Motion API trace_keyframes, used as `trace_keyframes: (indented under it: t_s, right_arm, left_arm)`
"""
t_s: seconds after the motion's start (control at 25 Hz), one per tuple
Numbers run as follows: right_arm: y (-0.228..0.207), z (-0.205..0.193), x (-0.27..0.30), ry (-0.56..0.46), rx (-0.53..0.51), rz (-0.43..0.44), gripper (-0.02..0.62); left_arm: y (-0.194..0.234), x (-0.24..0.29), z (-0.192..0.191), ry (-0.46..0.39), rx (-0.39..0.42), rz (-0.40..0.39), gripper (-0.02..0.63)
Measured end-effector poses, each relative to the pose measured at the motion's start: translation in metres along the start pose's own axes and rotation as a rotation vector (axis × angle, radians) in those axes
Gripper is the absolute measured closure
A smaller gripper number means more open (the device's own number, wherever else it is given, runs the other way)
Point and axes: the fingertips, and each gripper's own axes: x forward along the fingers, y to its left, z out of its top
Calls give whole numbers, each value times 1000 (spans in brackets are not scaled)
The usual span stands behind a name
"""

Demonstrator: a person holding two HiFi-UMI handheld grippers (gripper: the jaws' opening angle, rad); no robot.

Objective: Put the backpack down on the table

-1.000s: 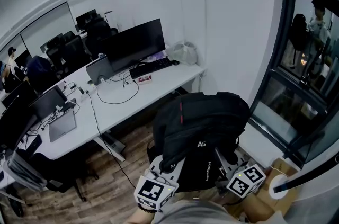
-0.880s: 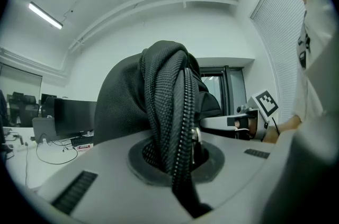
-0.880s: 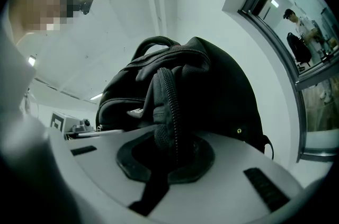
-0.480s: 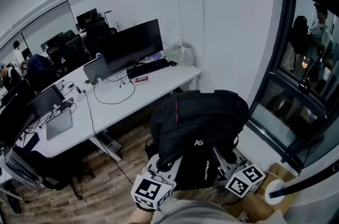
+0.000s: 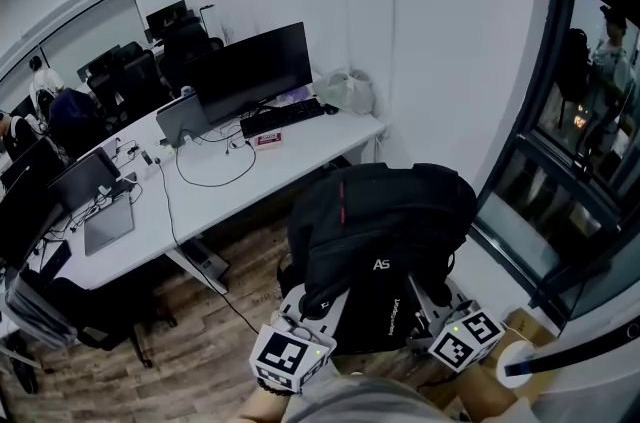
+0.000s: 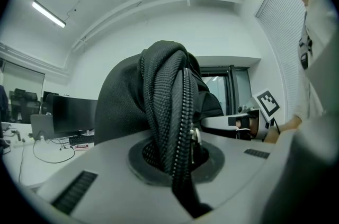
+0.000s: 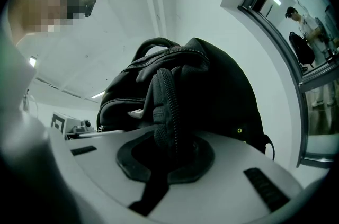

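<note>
**Backpack held in the air, just off the table's corner**

The backpack hangs between the two grippers, above the wooden floor and clear of the table. It is near the table's right-hand corner and does not touch it. Seen from above, its long axis runs away from the person, from the grippers out toward the white wall. The end with the carry loop is nearest the person and the rounded bulk is farthest. A thin red stripe runs along that axis on the upper face.

The left gripper is clamped on a fold of the pack's fabric, with a line of zip teeth running down through the jaws. The right gripper is closed on a padded, zip-edged fold of the same pack. Both point level, side by side under the near end.

The pack looks full and rounded, but I cannot see what is in it.

On the table stand a monitor, a keyboard, a laptop and loose cables. A pale plastic bag sits at the far corner, its contents hidden. A dark-framed window stands to the right.
</note>
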Motion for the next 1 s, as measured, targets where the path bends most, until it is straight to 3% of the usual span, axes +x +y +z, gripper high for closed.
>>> trace_keyframes:
  t_s: [0.4,1.0]
  right_arm:
    - [-8,-11,63,7,-2,-30,575]
    - [-13,-15,195,-17,-29,-102,575]
  left_arm:
    - [63,17,-12,-5,-8,-17,592]
    - [194,46,-8,-30,-14,-109,592]
